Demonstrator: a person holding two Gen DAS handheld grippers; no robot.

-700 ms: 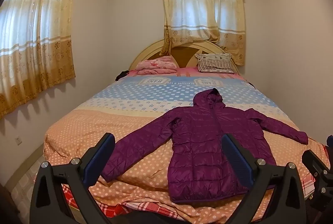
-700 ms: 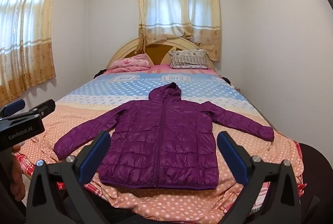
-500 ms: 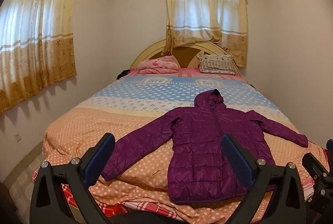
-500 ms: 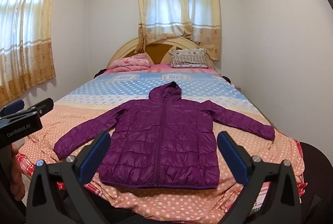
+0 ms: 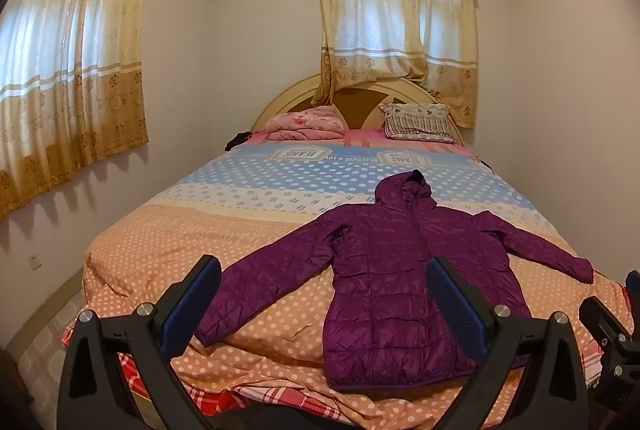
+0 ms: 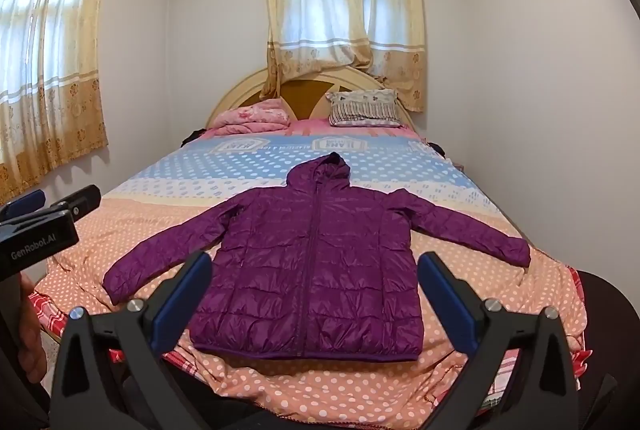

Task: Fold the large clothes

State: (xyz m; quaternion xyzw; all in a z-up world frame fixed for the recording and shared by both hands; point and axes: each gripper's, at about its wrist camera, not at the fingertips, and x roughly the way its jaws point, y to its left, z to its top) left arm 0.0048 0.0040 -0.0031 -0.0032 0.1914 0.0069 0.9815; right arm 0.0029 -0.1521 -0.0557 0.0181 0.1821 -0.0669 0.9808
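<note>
A purple hooded puffer jacket (image 6: 316, 262) lies flat and zipped on the bed, front up, hood toward the headboard, both sleeves spread out to the sides. It also shows in the left wrist view (image 5: 392, 282), to the right of centre. My left gripper (image 5: 324, 294) is open and empty, held above the foot of the bed near the jacket's left sleeve. My right gripper (image 6: 316, 290) is open and empty, held above the jacket's hem. Neither touches the jacket.
The bed has a polka-dot quilt (image 6: 160, 230) in orange, cream and blue bands. A pink folded blanket (image 6: 252, 118) and a patterned pillow (image 6: 364, 108) lie at the headboard. White walls stand close on the right. Curtained windows are behind and to the left.
Both views have shifted only slightly; the left gripper drifted a little. The jacket has not moved and both grippers stay open.
</note>
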